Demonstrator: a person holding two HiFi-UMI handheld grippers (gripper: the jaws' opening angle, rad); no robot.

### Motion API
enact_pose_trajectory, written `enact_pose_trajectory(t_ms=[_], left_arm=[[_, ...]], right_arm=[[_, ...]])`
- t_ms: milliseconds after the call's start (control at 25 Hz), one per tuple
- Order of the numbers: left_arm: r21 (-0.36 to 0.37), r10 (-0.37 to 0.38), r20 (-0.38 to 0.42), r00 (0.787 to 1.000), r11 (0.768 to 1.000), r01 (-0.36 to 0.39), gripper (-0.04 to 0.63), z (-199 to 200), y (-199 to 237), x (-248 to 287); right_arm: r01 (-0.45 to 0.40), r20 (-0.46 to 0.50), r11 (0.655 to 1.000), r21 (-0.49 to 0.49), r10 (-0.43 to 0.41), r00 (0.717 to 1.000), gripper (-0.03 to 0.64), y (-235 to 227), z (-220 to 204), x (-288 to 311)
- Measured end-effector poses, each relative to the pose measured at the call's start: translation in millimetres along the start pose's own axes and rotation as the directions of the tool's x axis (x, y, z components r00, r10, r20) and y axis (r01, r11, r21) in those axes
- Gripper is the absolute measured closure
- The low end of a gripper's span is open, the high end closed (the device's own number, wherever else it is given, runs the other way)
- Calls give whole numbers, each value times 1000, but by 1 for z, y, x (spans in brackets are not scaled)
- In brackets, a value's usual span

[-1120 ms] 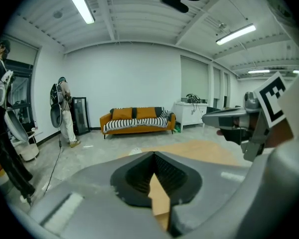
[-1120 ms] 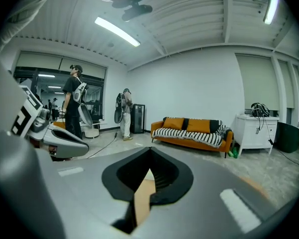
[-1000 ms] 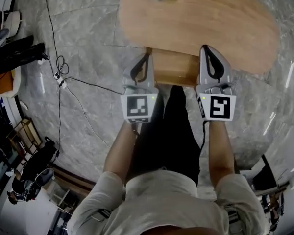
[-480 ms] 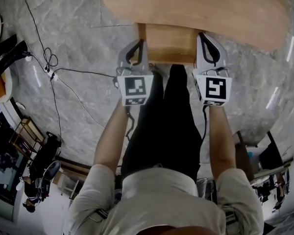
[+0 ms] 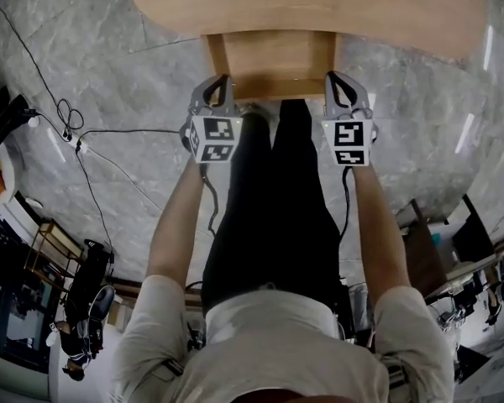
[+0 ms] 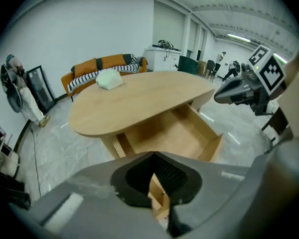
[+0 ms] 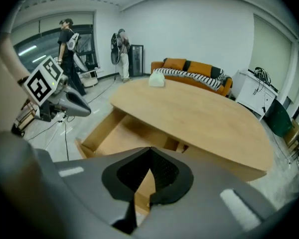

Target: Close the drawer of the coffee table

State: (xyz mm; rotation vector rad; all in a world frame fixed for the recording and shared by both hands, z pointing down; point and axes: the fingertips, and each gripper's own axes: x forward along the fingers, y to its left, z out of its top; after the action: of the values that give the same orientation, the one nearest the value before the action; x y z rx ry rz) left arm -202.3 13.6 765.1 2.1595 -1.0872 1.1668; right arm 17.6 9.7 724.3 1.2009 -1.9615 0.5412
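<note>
While the drawer [image 5: 273,61] is standing pulled out from under the oval worktop [image 5: 336,7], the left claw [image 5: 219,86] and the right claw [image 5: 337,82] are hanging at its two front corners. Both have their jaws pressed together and are holding nothing. I am judging this as the approach step, the push not yet begun; whether the tips are touching the drawer front I cannot tell. Next, both claws are needing to press evenly on that front, so the drawer is sliding straight in without jamming.

text: none legible
left gripper [image 5: 219,86] marker cube [image 5: 216,138]: black-white square code, no characters
right gripper [image 5: 336,82] marker cube [image 5: 350,143]: likewise
</note>
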Motion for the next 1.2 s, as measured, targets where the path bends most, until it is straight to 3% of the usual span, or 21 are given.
enact_pose_trajectory(t_ms=[240,320,400,480,600,720,800,1000,1120,1200], left_arm=[[4,-30,-109,994,1000,31,575,-47,-10,16],[121,-36,-148,988,991,54,575,-60,-17,20],[319,-21,-193,981,944,83,575,-75,-23,23],[451,-13,-238,971,884,123,575,-93,-27,24],[540,-10,-304,953,822,181,575,-116,-32,22],[622,22,-362,932,751,224,574,-133,-32,18],[656,45,-365,930,721,223,571,-138,-32,18],[674,67,-386,920,701,231,470,-146,-30,23],[669,72,-428,901,696,263,436,-160,-29,26],[665,78,-453,888,693,278,434,-169,-26,30]], right_arm=[[-50,-99,996,-75,42,994,611,9,-53,7],[-76,-118,992,-101,64,991,611,14,-65,9],[-97,-151,983,-155,74,986,611,18,-80,12],[-110,-200,965,-236,62,978,611,18,-98,12],[-149,-259,908,-393,47,965,611,14,-122,12],[-226,-319,797,-560,44,947,610,15,-146,14],[-245,-342,755,-608,30,939,609,13,-157,15],[-305,-418,724,-618,26,908,501,11,-176,20],[-327,-440,690,-646,15,898,491,14,-181,26],[-339,-454,684,-646,13,891,494,17,-184,30]])
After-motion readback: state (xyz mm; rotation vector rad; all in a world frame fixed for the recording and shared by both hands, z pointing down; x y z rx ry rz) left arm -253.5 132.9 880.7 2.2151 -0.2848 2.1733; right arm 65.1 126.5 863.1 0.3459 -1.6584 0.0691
